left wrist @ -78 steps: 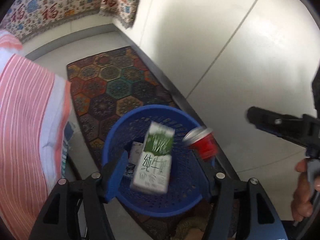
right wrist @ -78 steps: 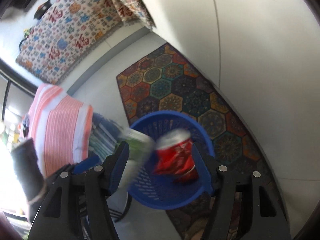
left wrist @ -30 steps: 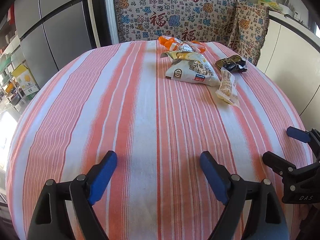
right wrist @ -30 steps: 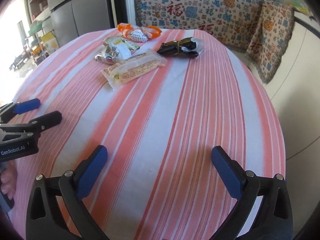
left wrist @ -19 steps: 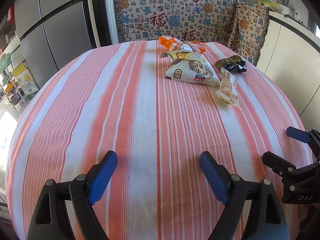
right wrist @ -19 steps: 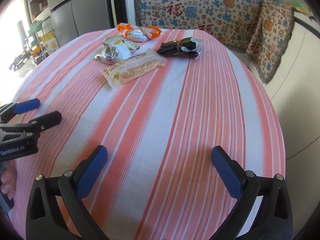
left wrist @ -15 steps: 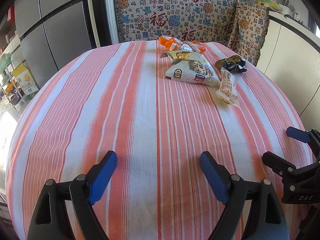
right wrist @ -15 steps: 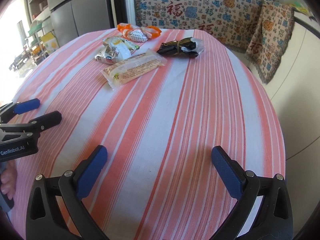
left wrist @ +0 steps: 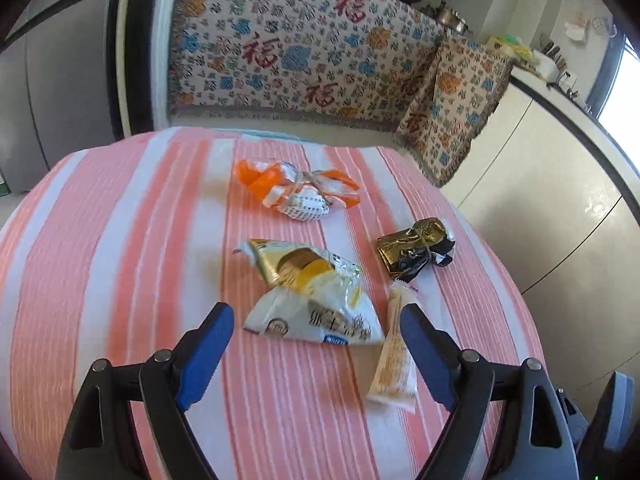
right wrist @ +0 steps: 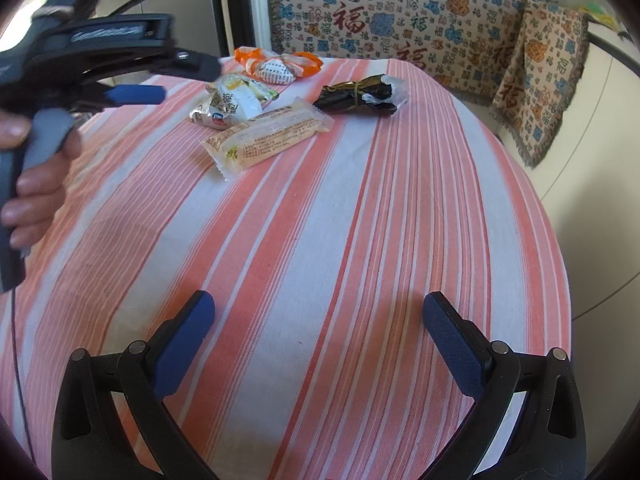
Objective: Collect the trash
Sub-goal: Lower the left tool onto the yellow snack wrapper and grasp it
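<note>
Over the striped table (left wrist: 120, 240), your left gripper (left wrist: 312, 344) hangs wide open just short of the white snack wrapper (left wrist: 316, 316); grabbing hasn't started, so drop down and pinch it. Right gripper (right wrist: 320, 336) idles open too.

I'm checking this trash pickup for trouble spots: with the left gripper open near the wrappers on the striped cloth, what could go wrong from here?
1. The white snack bag overlaps the yellow wrapper and lies close beside the long beige packet; the open left gripper may catch two pieces or nudge one aside.
2. The wrappers lie flat, so the fingers may pinch the striped tablecloth too.
3. The black-and-gold wrapper lies near the table's right edge and could be knocked off.
</note>
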### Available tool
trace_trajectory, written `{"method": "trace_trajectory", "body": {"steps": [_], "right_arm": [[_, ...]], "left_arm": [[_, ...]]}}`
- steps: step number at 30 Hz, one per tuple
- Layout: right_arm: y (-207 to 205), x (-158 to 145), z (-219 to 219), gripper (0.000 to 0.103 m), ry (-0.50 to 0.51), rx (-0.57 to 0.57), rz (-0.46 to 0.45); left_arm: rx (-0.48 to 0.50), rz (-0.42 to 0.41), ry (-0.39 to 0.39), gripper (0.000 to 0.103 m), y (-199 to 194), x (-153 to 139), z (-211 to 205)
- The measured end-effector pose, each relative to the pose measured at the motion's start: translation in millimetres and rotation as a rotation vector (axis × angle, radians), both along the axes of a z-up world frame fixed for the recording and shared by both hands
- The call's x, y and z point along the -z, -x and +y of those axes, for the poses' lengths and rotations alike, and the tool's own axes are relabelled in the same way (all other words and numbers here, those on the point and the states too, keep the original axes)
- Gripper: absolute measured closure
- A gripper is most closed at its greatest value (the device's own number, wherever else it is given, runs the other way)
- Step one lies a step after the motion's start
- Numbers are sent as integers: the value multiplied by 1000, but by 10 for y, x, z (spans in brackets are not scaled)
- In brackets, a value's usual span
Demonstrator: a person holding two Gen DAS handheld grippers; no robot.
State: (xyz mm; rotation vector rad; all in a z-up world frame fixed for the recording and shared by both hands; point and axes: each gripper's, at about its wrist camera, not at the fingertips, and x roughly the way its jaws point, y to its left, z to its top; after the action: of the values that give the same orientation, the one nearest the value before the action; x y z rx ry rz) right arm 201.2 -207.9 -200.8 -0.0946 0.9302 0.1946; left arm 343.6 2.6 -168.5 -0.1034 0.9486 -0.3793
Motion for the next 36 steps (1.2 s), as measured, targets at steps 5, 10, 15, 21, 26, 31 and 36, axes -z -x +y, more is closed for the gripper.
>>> {"method": "trace_trajectory", "body": {"steps": [5, 10, 15, 21, 26, 31, 36], "right_arm": [[-2, 0, 3, 1, -1, 0, 1], [-3, -3, 0, 1, -1, 0, 1], [-3, -3, 2, 1, 0, 0, 1], [0, -5, 0, 1, 1, -4, 0], [-36, -2, -14, 1, 2, -5, 0], [-32, -5, -9, 1, -5, 3, 2], [-248, -94, -3, 0, -187, 61, 69]], "left_arm": [[-20, 32, -59, 23, -256, 272, -120], [-22, 3, 7, 60, -19, 197, 146], [-65, -37, -68, 60, 680, -14, 496], [-94, -62, -79, 46, 1277, -29, 730], [-111, -65, -136, 24, 1316, 184, 682], [-97, -67, -208, 14, 1300, 298, 573], [-96, -66, -222, 14, 1293, 309, 558]]}}
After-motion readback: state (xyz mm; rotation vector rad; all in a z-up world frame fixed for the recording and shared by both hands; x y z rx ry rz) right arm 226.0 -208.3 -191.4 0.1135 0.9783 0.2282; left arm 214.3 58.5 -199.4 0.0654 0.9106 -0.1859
